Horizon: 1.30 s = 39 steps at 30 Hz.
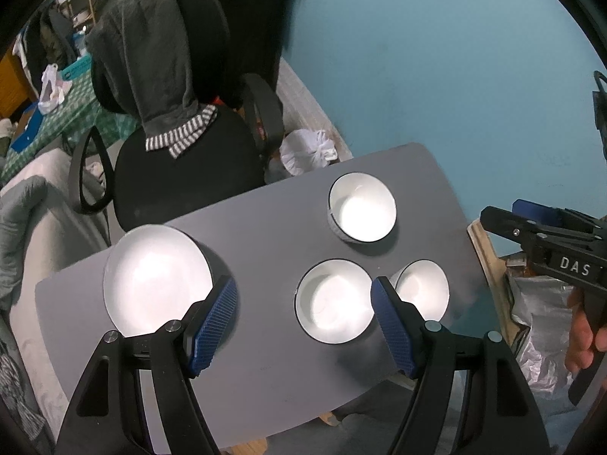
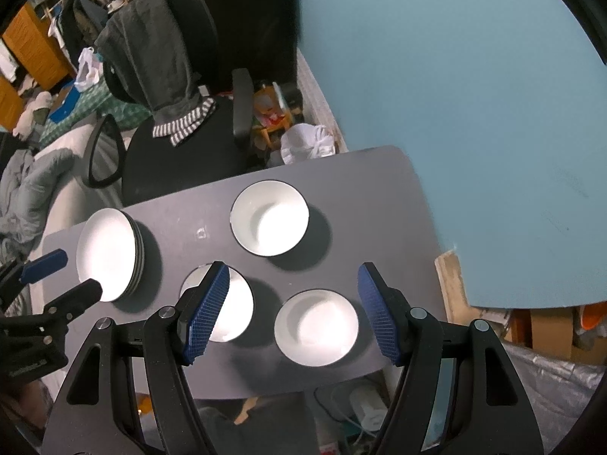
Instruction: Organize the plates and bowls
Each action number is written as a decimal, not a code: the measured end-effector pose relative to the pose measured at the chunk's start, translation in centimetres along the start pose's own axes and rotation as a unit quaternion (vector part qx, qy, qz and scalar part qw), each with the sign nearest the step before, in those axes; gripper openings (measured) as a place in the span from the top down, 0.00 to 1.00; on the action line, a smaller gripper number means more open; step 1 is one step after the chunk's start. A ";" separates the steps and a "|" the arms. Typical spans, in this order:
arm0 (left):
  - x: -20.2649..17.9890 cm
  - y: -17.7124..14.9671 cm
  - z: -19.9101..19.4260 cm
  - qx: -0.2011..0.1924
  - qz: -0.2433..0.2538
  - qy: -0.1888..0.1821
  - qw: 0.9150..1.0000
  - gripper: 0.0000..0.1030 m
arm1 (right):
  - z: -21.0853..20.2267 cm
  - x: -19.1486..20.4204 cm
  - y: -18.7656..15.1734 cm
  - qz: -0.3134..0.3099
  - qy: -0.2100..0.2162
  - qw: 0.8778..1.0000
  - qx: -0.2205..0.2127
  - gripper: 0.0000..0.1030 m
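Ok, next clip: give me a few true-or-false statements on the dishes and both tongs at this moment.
1. Three bowls stand apart on the table. True: far bowl, middle bowl, near bowl.
2. The plates are spread singly. False: they sit in one stack.
3. The left tongs grip a bowl. False: open, holding nothing.
4. The right tongs are open. True.
5. A bowl sits on the plates. False: no bowl is on them.

White ceramic bowls (image 2: 269,218), thin dark rims; stacked white plates (image 2: 108,254); flat grey bench (image 2: 371,204); teal wall (image 2: 455,94); blue cross-hatched pads (image 2: 206,313); grey-white striped cloth (image 2: 184,121).
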<state>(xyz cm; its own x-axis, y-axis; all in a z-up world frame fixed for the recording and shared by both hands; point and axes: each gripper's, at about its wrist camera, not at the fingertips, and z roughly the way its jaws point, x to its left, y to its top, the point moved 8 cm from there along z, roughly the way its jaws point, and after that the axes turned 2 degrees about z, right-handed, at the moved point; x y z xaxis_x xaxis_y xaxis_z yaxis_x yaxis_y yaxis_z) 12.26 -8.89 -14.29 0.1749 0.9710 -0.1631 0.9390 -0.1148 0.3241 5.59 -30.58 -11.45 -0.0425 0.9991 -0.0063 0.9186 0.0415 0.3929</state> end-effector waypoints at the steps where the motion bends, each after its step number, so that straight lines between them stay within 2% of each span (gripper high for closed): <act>1: 0.2 -0.2 0.3 0.004 -0.005 0.000 1.000 0.27 | 0.3 0.1 -0.1 -0.002 0.004 1.000 0.003 0.33; 7: 1.6 -1.3 2.8 0.028 -0.041 -0.009 0.999 0.27 | 2.8 0.8 -1.1 -0.018 0.025 0.999 0.026 0.33; 12: 2.0 -1.9 4.5 0.031 -0.058 -0.004 0.998 0.27 | 5.4 1.0 -2.4 -0.027 0.041 0.997 0.054 0.33; 20: 1.8 -3.4 7.9 0.051 -0.058 0.001 0.997 0.27 | 9.9 1.3 -4.9 -0.027 0.076 0.992 0.102 0.33; 30: 2.2 -5.9 12.4 0.091 -0.056 0.020 0.994 0.27 | 13.3 2.9 -5.8 -0.076 0.099 0.984 0.128 0.33; 39: 2.7 -7.2 15.0 0.109 -0.056 0.033 0.992 0.27 | 15.7 4.3 -6.5 -0.135 0.093 0.976 0.144 0.33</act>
<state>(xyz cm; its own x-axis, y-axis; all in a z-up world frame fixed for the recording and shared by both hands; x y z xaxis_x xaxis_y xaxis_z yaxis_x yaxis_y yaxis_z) 10.44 -8.58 -31.04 0.0536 0.9911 -0.1222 0.9945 -0.0419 0.0963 5.60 -26.42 -28.53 -0.3439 0.9332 0.1047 0.9355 0.3308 0.1243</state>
